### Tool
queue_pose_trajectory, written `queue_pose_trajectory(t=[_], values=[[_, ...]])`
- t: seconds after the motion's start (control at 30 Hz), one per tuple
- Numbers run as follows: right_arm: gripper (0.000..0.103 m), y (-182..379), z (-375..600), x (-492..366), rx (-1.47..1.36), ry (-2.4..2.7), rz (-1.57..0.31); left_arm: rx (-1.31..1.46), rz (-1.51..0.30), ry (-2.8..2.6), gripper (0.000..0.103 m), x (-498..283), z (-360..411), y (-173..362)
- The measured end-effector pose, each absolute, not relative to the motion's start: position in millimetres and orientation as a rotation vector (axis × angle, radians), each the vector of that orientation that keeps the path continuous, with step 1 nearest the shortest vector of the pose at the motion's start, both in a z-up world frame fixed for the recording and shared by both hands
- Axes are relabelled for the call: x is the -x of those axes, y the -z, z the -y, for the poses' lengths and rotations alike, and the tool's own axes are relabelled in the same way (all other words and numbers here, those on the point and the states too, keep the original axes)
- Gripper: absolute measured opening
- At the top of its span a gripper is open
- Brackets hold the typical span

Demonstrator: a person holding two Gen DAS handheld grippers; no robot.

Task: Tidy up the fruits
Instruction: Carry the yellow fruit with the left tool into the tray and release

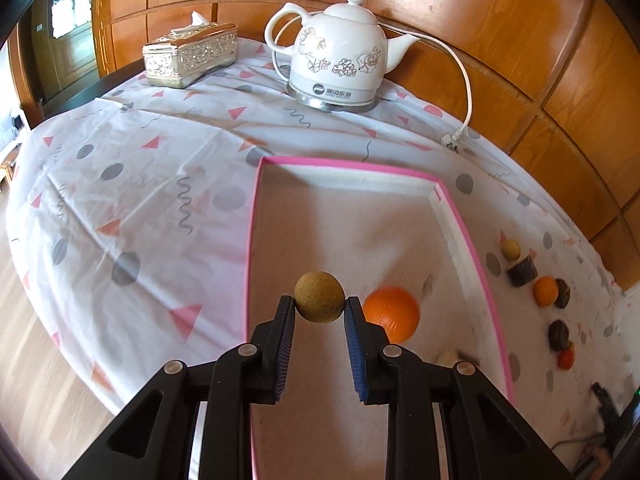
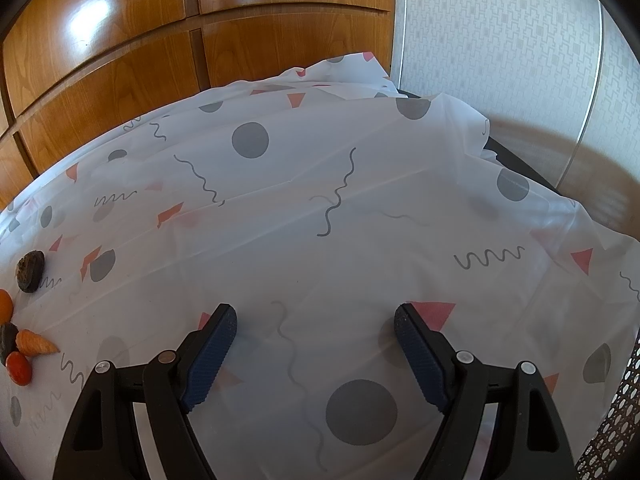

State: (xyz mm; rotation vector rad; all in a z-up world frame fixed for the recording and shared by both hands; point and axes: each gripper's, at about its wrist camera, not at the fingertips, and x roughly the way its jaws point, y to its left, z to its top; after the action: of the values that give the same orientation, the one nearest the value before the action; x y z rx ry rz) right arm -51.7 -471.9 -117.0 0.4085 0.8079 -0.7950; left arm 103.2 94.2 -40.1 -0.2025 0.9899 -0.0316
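Currently, left wrist view: left gripper (image 1: 319,307) clenched on a small tan ball-shaped fruit (image 1: 319,297), pinched at its sides between the blue pads (image 1: 285,344), so it hangs clear over the pink-rimmed box (image 1: 466,224). Likely carried here for dropping in; an orange (image 1: 393,314) already lies on the box floor at about 3 o'clock of the held fruit, just beside it. Outside the box, toward 3 o'clock along the patterned cloth (image 1: 140,184), more pieces wait in a loose row: a pale round fruit (image 1: 511,249), a second orange (image 1: 546,291), dark lumps I cannot identify. White electric kettle (image 1: 338,58) at 12 o'clock, tissue box (image 1: 188,56) at 11 o'clock, both well apart from the work. Right wrist view: right gripper (image 2: 316,322) released, jaws wide, nothing between them, parked over bare cloth; probably waiting its turn. Leftover pieces cluster at its 9 o'clock: a dark fruit (image 2: 30,271), a carrot-like cone (image 2: 37,345), a small red fruit (image 2: 19,368).
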Motion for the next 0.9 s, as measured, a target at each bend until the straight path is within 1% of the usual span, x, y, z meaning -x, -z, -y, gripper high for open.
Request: queue_pose_trajectory(t=[0.33,0.8,0.87,0.9], values=[[0.083,118.0,472.2,50.0,-0.395,0.797,-0.813,0.175,-0.984,-0.007,0.026,-86.5,-95.0,54.1],[0.083,119.6,469.0,50.0,-0.381,0.802,-0.817,0.163,-0.938,-0.046,0.027,-71.8,-91.5,50.5],[0.083,119.6,469.0,50.0,-0.382,0.802,-0.817,0.167,-0.932,-0.05,0.037,-68.4,-90.6,48.1],[0.083,119.6,469.0,50.0,-0.382,0.801,-0.817,0.168,-0.927,-0.053,0.04,-66.4,-89.8,46.6]])
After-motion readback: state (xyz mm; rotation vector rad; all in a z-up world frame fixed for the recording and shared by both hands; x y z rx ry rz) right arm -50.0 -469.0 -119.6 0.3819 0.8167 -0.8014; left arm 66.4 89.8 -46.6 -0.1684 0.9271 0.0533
